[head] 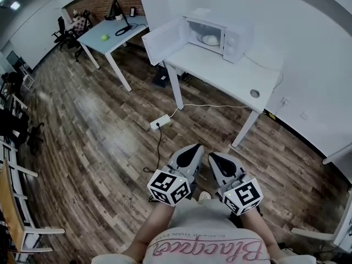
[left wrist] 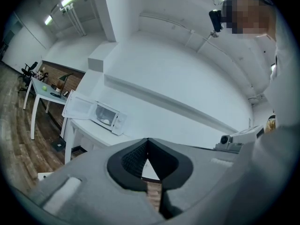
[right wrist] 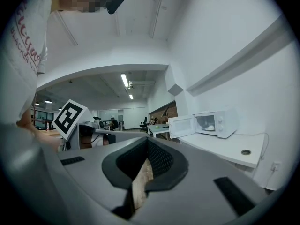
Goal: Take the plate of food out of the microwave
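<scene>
Holds left gripper [head: 192,149] low at bottom centre of head view, just left of midline, nose aimed up-frame toward white bench [head: 231,78], forearm tucked against torso. Shows fingers [left wrist: 133,161] pressed together in left gripper view, tips meeting, nothing pinched. Carries marker cube [head: 169,187] at the rear, matte, black squares on white.

Holds right gripper [head: 215,159] just beside it, roughly parallel, nose tipped slightly inward, well short of the bench. Shows the same in right gripper view: tips touching, nothing between. Black ribbed pads set in smooth grey moulded shells on both.

Scene, left to right in head view:
- upper left: smaller bench [head: 110,34], pale flat top, thin white legs, green ball [head: 104,37] on it.
- left and centre: floor [head: 93,125], dark wood-look planks with glossy streaks.
- centre: white power strip [head: 160,122] lying on the floor, black cable trailing down-frame.
- upper centre: microwave [head: 234,37], white boxy shell, sitting on the far left end of the white bench; door [head: 164,42] swung fully open to the left.
- inside the cavity: plate of food [head: 210,39], pale round mound on a white plate, well apart from both grippers.
- right of centre: round metal grommet [head: 254,93] set in the smooth bench top.
</scene>
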A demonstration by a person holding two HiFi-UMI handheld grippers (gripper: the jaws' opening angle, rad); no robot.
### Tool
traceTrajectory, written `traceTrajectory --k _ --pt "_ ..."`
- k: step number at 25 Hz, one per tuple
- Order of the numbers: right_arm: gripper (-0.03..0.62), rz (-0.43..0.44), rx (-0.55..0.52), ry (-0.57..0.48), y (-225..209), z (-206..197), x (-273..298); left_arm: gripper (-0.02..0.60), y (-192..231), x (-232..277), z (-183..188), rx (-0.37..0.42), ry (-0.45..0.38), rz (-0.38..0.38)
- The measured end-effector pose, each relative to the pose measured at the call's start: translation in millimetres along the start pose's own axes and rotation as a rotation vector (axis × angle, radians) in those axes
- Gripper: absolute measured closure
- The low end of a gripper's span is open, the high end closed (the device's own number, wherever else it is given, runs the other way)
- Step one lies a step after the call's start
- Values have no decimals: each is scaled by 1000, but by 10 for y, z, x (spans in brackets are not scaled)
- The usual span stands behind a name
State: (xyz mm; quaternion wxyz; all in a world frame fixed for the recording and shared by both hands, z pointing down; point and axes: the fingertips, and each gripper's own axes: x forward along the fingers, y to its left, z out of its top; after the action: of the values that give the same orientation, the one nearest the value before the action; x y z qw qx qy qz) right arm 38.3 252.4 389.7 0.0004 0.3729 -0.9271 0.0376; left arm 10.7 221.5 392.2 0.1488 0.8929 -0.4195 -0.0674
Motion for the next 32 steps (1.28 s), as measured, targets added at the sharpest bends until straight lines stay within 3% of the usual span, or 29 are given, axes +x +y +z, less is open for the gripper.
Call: traceTrajectory --k 14,32 --pt "582 11 25 -6 -322 -34 199 578 211 363 47 -9 -6 13" --pt "582 -81 56 -29 -1000 -16 651 578 668 983 239 -11 -19 -42"
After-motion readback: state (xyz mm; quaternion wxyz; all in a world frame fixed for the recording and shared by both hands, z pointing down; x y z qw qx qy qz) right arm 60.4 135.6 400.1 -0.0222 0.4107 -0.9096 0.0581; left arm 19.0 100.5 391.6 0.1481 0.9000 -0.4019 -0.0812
